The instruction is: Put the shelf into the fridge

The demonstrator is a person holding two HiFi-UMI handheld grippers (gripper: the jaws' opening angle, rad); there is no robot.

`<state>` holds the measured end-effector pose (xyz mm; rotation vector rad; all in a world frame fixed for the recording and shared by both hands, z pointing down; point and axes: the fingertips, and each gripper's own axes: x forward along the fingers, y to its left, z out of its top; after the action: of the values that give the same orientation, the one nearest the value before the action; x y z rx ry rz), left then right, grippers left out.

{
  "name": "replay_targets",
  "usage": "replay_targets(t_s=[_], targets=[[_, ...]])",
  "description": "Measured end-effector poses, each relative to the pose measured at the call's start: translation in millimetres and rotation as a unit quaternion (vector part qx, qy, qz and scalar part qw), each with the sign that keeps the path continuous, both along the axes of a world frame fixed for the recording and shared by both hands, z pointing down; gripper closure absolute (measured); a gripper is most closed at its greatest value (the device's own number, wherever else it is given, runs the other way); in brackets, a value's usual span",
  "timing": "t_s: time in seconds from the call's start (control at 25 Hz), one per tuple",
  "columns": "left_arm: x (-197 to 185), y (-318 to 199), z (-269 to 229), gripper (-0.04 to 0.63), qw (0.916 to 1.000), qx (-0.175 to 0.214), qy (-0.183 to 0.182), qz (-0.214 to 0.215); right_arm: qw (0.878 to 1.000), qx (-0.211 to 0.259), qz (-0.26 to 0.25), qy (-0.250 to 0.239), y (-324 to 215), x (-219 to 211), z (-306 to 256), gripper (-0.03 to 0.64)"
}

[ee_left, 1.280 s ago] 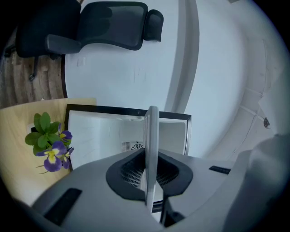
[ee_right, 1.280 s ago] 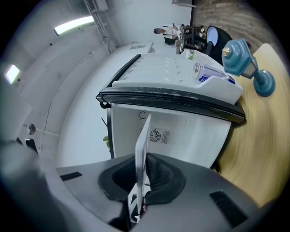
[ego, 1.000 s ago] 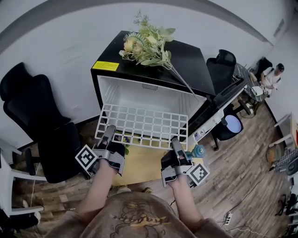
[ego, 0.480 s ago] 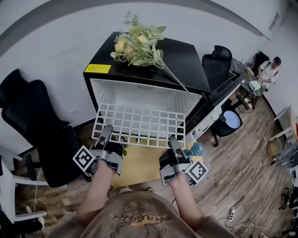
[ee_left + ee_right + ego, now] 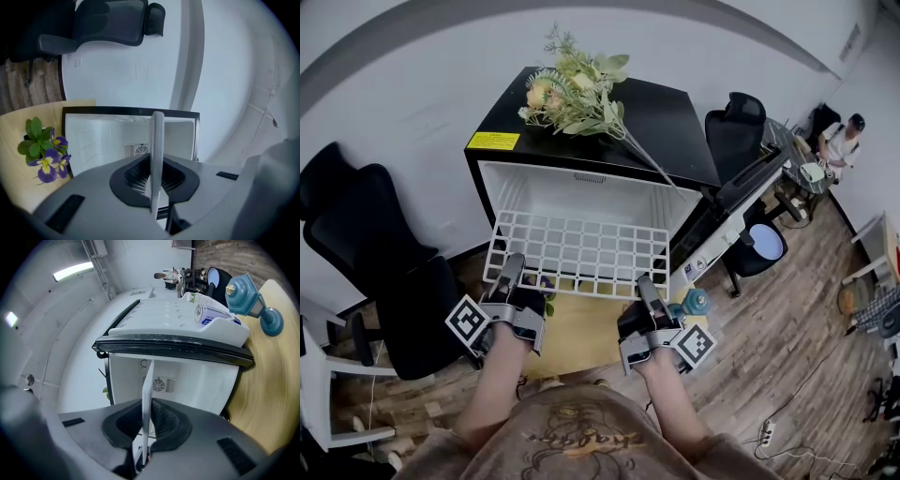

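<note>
Fridge (image 5: pixel 675 122): small, black shell, door (image 5: pixel 178 345) swung wide to the person's right. The cavity is white inside, with a round fan vent (image 5: pixel 136 151) low on the back wall. A white and blue labelled container (image 5: pixel 208 314) lies in the door's inner bin. A bunch of pale flowers (image 5: pixel 572 94) lies across the black top, stems toward the door side.

Shelf (image 5: pixel 577 251): white wire grid of small rectangular cells with a heavier outer frame. It is held about level in front of the open cavity. Its far edge is at the mouth and most of the grid is outside. How far the far edge has gone in cannot be told.

Left gripper (image 5: pixel 512 272): clamped on the near edge of the shelf, toward its left corner; the frame stands edge-on between the dark pads.

Right gripper (image 5: pixel 644 286): clamped likewise on the near edge, toward the right corner, with the thin white frame pinched between the pads.
</note>
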<state>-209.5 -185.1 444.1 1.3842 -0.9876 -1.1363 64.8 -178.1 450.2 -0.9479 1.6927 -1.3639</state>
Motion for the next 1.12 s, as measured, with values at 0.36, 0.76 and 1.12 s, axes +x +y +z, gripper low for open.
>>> replay_targets(t_s=[0.36, 0.76, 1.12], targets=[[0.5, 0.6, -0.6, 0.546, 1.0, 0.001, -0.001, -0.002, 1.0, 0.003, 0.0, 0.0, -0.6, 0.7, 0.9, 0.591], [-0.5, 2.2, 0.1, 0.546, 1.0, 0.002, 0.006, -0.004, 1.0, -0.002, -0.004, -0.005, 2.0, -0.1, 6.0, 0.589], [1.7, 1.4, -0.6, 0.546, 1.0, 0.001, 0.007, -0.006, 1.0, -0.006, -0.001, -0.011, -4.4, 2.3, 6.3, 0.591]])
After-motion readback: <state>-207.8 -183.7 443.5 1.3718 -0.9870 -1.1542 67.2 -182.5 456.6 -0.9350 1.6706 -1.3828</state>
